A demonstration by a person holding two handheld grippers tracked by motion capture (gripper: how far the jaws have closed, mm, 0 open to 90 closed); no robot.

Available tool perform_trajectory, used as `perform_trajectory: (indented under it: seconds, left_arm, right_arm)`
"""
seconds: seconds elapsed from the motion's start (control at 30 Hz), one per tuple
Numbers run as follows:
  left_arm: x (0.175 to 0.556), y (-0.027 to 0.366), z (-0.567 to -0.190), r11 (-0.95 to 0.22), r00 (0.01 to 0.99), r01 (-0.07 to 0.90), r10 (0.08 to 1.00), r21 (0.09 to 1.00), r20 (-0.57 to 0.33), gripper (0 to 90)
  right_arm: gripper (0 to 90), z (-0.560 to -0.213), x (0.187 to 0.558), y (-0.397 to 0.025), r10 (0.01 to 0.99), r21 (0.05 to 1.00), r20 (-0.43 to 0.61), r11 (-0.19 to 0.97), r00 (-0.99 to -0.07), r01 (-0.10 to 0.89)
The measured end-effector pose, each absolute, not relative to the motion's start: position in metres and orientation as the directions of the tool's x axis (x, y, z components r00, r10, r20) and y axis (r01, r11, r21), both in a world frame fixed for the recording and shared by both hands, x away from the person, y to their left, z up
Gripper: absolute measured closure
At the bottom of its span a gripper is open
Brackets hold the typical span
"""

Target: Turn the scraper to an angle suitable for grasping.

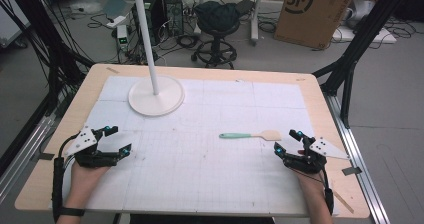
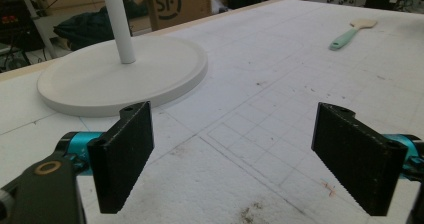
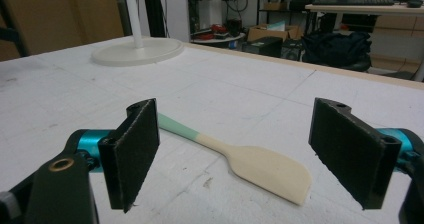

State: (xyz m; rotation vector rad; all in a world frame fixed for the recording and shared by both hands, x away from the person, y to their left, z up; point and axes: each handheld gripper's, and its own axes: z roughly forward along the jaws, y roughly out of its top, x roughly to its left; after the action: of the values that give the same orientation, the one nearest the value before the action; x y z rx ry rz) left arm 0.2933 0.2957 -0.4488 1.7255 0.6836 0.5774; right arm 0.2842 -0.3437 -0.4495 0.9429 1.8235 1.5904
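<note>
A spatula (image 1: 250, 134) with a mint-green handle and a cream blade lies flat on the white mat at the right of the table. My right gripper (image 1: 287, 140) stands open just to the right of the blade. In the right gripper view the spatula (image 3: 260, 166) lies between and beyond the two jaws, with its blade nearest and nothing touching it. My left gripper (image 1: 119, 140) is open near the table's left front, empty, far from the spatula (image 2: 350, 34).
A white round base (image 1: 156, 97) with an upright white pole (image 1: 146, 34) stands at the back left of the mat. The wooden table edge (image 1: 330, 109) rims the mat. Behind the table are a stool (image 1: 217, 19), a cardboard box (image 1: 315, 11) and cables.
</note>
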Motion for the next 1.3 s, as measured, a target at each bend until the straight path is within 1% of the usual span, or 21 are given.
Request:
perform_trajectory:
  seconds: [0.33,0.4,0.47,0.5,0.53,0.63,0.67,0.7,0.73,0.77,0.8,0.83,0.93,0.97,1.03,1.2,1.3]
  left_arm:
    - [0.293,0.295,-0.449,-0.202,0.709,0.146,0.704,0.969,0.040,17.2]
    - [0.292,0.294,-0.449,-0.209,0.712,0.139,0.701,0.968,0.049,17.1]
    - [0.292,0.294,-0.449,-0.215,0.713,0.135,0.699,0.967,0.055,17.0]
    - [0.292,0.294,-0.449,-0.215,0.713,0.135,0.699,0.967,0.056,17.0]
    - [0.292,0.294,-0.449,-0.215,0.712,0.137,0.700,0.967,0.055,17.0]
    - [0.292,0.294,-0.449,-0.212,0.710,0.139,0.702,0.967,0.052,17.1]
    - [0.292,0.294,-0.449,-0.211,0.710,0.139,0.703,0.967,0.051,17.2]
    - [0.292,0.294,-0.449,-0.212,0.711,0.139,0.702,0.967,0.052,17.2]
    - [0.292,0.294,-0.449,-0.213,0.710,0.139,0.702,0.967,0.052,17.2]
    - [0.292,0.294,-0.449,-0.213,0.711,0.138,0.701,0.967,0.053,17.2]
    - [0.292,0.294,-0.449,-0.213,0.711,0.138,0.701,0.967,0.053,17.2]
    - [0.292,0.294,-0.449,-0.213,0.710,0.139,0.702,0.967,0.052,17.2]
    - [0.292,0.294,-0.449,-0.214,0.710,0.139,0.702,0.967,0.053,17.2]
    - [0.292,0.294,-0.449,-0.214,0.710,0.139,0.702,0.967,0.054,17.3]
    - [0.292,0.294,-0.449,-0.213,0.709,0.140,0.703,0.967,0.052,17.3]
    - [0.292,0.294,-0.449,-0.213,0.712,0.139,0.700,0.967,0.052,17.5]
    - [0.292,0.294,-0.449,-0.213,0.713,0.139,0.700,0.967,0.051,17.5]
  right_arm:
    - [18.9,-0.449,0.285,-0.344,0.794,0.986,0.055,0.051,-0.605,0.158]
    - [20.3,-0.449,0.284,-0.344,0.795,0.986,0.055,0.053,-0.605,0.159]
    - [27.5,-0.449,0.285,-0.342,0.787,0.985,0.045,0.068,-0.615,0.159]
    - [29.6,-0.448,0.285,-0.340,0.771,0.982,0.041,0.085,-0.636,0.166]
    - [34.1,-0.447,0.286,-0.336,0.758,0.979,0.038,0.101,-0.652,0.175]
    - [52.6,-0.442,0.289,-0.324,0.709,0.972,-0.002,0.168,-0.706,0.165]
    - [64.5,-0.441,0.292,-0.313,0.680,0.965,-0.015,0.202,-0.733,0.168]
    - [64.5,-0.441,0.292,-0.313,0.680,0.965,-0.015,0.202,-0.733,0.168]
    - [75.6,-0.440,0.296,-0.301,0.662,0.954,-0.027,0.240,-0.749,0.177]
    - [75.6,-0.440,0.296,-0.301,0.662,0.954,-0.027,0.240,-0.749,0.177]
    - [82.6,-0.440,0.301,-0.294,0.646,0.946,-0.022,0.261,-0.763,0.194]
    - [82.6,-0.440,0.301,-0.294,0.646,0.946,-0.022,0.261,-0.763,0.194]
    - [89.6,-0.438,0.310,-0.281,0.617,0.931,-0.006,0.291,-0.787,0.221]
    - [89.7,-0.436,0.315,-0.272,0.597,0.918,-0.007,0.323,-0.802,0.232]
    - [89.7,-0.435,0.318,-0.267,0.591,0.910,-0.004,0.336,-0.807,0.241]
    - [89.8,-0.436,0.335,-0.240,0.549,0.864,-0.013,0.427,-0.836,0.266]
    - [89.8,-0.437,0.344,-0.223,0.510,0.834,-0.029,0.486,-0.860,0.260]
